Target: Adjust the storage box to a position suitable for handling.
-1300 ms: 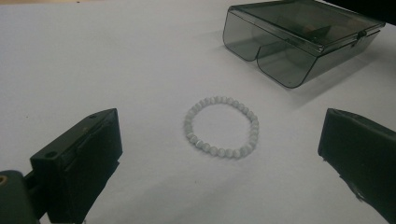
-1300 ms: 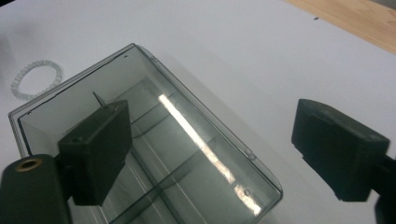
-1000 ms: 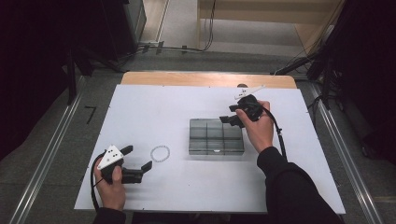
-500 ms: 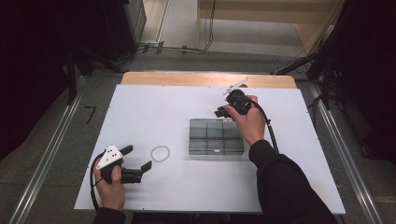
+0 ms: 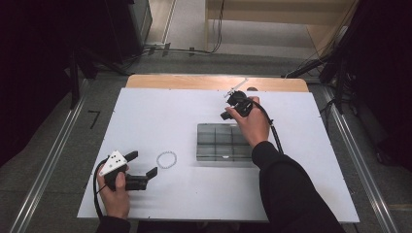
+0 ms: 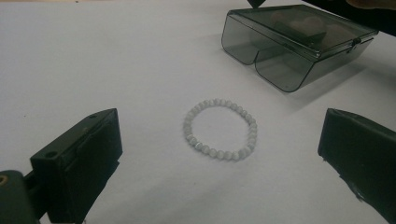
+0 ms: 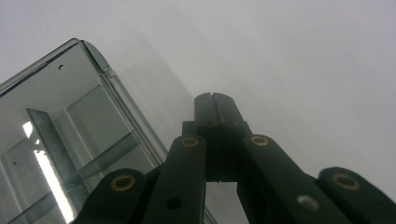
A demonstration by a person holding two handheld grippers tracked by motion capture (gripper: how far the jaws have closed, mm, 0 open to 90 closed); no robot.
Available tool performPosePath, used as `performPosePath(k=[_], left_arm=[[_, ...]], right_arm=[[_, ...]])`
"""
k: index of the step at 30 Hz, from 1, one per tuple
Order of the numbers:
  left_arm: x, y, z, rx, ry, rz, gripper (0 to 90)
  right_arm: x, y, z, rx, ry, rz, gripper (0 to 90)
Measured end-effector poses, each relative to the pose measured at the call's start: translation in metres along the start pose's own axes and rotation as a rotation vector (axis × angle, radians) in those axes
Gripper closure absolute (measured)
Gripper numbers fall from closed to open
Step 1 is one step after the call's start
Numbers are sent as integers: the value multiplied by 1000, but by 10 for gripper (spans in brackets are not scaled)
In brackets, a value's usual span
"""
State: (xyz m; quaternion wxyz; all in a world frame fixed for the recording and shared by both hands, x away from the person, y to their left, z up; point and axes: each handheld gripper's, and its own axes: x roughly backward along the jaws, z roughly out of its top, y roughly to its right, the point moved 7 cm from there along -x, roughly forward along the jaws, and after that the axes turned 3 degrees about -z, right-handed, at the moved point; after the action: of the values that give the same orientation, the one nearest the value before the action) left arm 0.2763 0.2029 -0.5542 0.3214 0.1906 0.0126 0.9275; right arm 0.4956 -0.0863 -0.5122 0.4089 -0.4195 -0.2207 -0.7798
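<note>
Right tool (image 7: 215, 100) overlapping box (image 7: 70, 140) edge

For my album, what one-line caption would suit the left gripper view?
Open left gripper poised before a white bead bracelet on the white table, a closed smoky plastic box behind.

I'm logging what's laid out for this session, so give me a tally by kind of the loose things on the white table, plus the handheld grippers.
Bead bracelet, white: 1
Clear compartment box, smoky grey, lid closed: 1
Handheld grippers: 2, the left gripper with jaws open, the right gripper with jaws shut on nothing
Total: 4
</note>
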Motion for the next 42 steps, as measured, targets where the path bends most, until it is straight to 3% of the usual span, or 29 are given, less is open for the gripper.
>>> performPosePath(k=[13, 18, 29, 32, 42], left_arm=[[0, 0, 0, 4, 1, 0, 0], [0, -1, 0, 4, 2, -1, 0], [0, -1, 0, 5, 3, -2, 0], [0, -1, 0, 6, 2, -2, 0], [0, -1, 0, 8, 4, -4, 0]], right_arm=[[-11, 5, -5, 11, -69, -18, 874], [-16, 3, -8, 44, -107, -3, 875], [-14, -4, -9, 71, -129, 19, 876], [-11, -4, -9, 50, -119, 39, 876], [-11, -6, -11, 50, -134, 47, 876]])
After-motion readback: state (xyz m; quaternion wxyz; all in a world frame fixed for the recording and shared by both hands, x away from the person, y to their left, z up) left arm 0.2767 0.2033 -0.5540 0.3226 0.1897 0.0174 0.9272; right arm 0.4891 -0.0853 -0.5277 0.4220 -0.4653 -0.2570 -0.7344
